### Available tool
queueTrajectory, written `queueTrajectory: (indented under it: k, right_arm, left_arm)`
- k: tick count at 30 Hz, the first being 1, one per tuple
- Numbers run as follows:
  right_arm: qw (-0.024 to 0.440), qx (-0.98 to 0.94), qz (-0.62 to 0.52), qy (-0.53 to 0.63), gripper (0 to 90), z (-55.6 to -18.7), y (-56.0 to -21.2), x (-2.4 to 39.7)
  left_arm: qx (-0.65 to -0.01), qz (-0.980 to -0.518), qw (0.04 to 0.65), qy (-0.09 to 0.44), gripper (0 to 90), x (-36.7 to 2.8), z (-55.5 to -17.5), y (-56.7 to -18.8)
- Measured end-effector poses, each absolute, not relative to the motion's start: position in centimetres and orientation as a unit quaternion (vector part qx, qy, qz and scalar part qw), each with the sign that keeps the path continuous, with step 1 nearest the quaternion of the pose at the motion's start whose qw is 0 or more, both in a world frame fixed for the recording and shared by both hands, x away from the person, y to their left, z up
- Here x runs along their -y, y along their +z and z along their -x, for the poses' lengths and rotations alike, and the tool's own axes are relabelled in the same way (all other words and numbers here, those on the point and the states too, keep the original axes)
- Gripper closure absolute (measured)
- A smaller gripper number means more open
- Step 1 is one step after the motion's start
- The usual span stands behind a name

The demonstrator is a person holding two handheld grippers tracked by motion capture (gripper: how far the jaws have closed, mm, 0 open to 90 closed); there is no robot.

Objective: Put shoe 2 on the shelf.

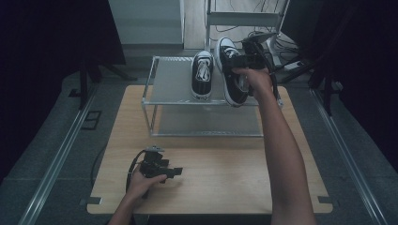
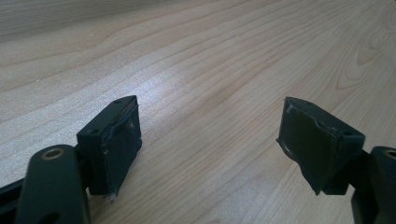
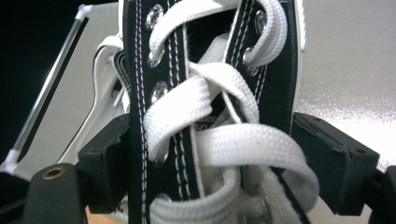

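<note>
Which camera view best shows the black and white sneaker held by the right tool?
The high view: the whole black and white sneaker shows, tilted over the metal rack. The right gripper view shows its laces close up; the left gripper view faces bare tabletop.

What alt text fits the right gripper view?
Close-up of the right gripper clamping the laced top of a black sneaker with white laces, one black jaw on each side. Behind it are a second sneaker and the silver rack shelf.

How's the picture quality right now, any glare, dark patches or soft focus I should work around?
High view: dim, the surroundings nearly black; the table and rack are readable. Left gripper view: a pale sheen on the wood between the open fingers, grain sharp. Right gripper view: the held shoe sits very close, laces slightly soft, with bright glare on the shelf at right.
</note>
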State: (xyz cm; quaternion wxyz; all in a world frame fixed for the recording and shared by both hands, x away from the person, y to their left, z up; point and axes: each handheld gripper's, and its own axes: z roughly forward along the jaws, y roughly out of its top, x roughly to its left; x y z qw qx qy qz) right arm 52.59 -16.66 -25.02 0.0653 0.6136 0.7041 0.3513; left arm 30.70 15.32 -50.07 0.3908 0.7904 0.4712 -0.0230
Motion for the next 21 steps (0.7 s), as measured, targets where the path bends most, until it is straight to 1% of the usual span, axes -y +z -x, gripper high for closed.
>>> queueTrajectory:
  k: [9,21]
  right_arm:
    - [0.064,-0.682,-0.644,0.339,18.3,-54.2,-25.4,16.4]
    - [0.047,-0.647,-0.680,0.341,18.3,-56.3,-27.1,15.6]
  left_arm:
    - [-0.469,-0.791,0.393,-0.022,21.0,-15.3,-30.7,-50.0]
    - [-0.474,-0.787,0.394,-0.024,21.0,-15.6,-30.8,-50.0]
